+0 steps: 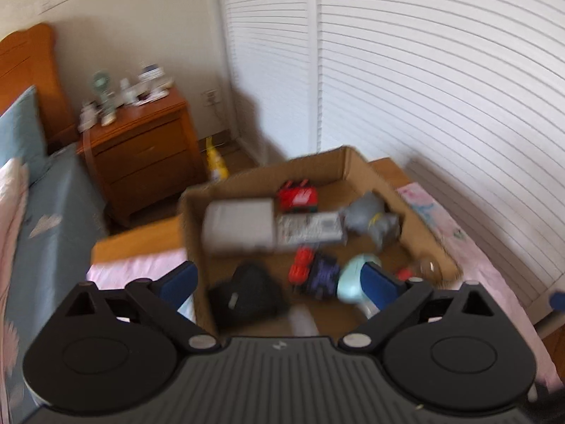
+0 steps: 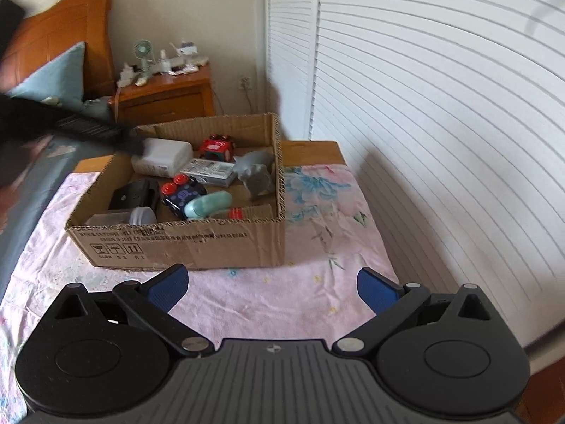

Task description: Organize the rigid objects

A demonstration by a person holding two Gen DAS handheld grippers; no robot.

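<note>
A: Entry. Cardboard box (image 2: 183, 243) sits on the pink floral cloth (image 2: 317, 247) over a wooden table, louvred doors to the right. Contents, as the right wrist view shows them: white block (image 2: 162, 157) at back left, red toy car (image 2: 216, 147) behind a flat printed packet (image 2: 208, 171), grey animal figure (image 2: 256, 171) at the right wall, black pouch (image 2: 136, 194), dark toy car with red wheels (image 2: 183, 194), mint-green piece (image 2: 208, 205), clear lidded jar (image 2: 122, 217) at the near wall.

B: Grippers?

A: Left gripper (image 1: 280, 284) hangs over the box interior, fingers wide apart, nothing between them. Left view is blurred by motion. Right gripper (image 2: 272, 288) is low over the cloth just in front of the box, fingers also spread, empty.

B: Step in hand?

A: Judgement: everything visible lies in the box and no item is left out on the cloth, so collecting looks mostly done. Whether the left is mid-reach or finished, I cannot tell.

B: Next move?

A: If a pick from the box, the left needs to steady first, then come down over one item. The dark toy car and mint-green piece touch each other, so closing on one risks nudging the other. The black pouch has more room around it.

B: Surroundings?

A: Bed with blue pillow (image 2: 53, 77) at left, cluttered wooden nightstand (image 2: 166, 95) behind.
</note>
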